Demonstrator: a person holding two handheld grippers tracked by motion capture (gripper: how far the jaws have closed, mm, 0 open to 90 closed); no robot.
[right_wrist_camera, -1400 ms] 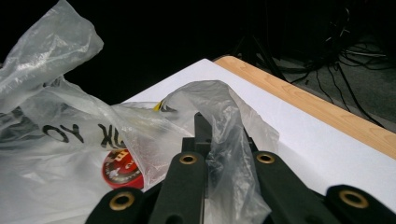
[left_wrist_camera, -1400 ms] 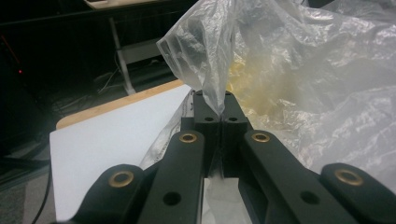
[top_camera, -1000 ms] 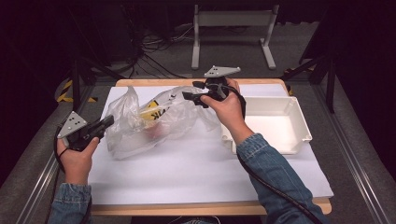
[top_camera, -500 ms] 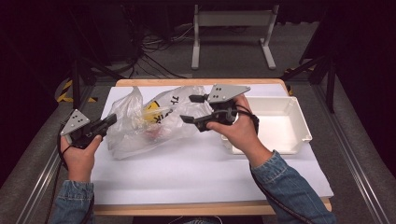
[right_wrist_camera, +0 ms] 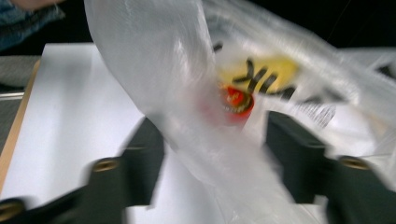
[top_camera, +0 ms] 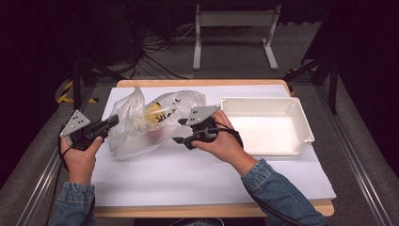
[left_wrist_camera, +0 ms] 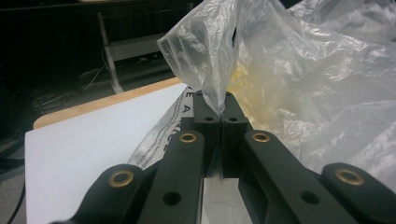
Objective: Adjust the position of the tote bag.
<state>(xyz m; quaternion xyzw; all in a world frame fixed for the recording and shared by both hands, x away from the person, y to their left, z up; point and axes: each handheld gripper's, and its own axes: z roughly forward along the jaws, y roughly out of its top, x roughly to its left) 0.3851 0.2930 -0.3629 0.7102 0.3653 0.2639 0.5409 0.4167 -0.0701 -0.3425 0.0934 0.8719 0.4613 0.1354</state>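
A clear plastic bag point(top_camera: 150, 123) with yellow and black print lies on the white sheet at the left of the table. A red item point(right_wrist_camera: 237, 100) shows through its film. My left gripper point(top_camera: 113, 120) is at the bag's left edge, shut on a fold of the bag point(left_wrist_camera: 216, 111). My right gripper point(top_camera: 180, 131) is at the bag's right side, open. In the right gripper view the bag's film point(right_wrist_camera: 187, 93) hangs between my two spread jaws, and that view is blurred.
An empty white tray point(top_camera: 263, 100) stands on the table's right half, just behind my right hand. White paper point(top_camera: 188, 174) covers the tabletop. Beyond the table's far edge stand a white metal frame point(top_camera: 235, 28) and cables on the floor.
My right gripper has come down from the bag's top right toward the near side and now stands open at the bag's right flank. The left gripper has stayed put.
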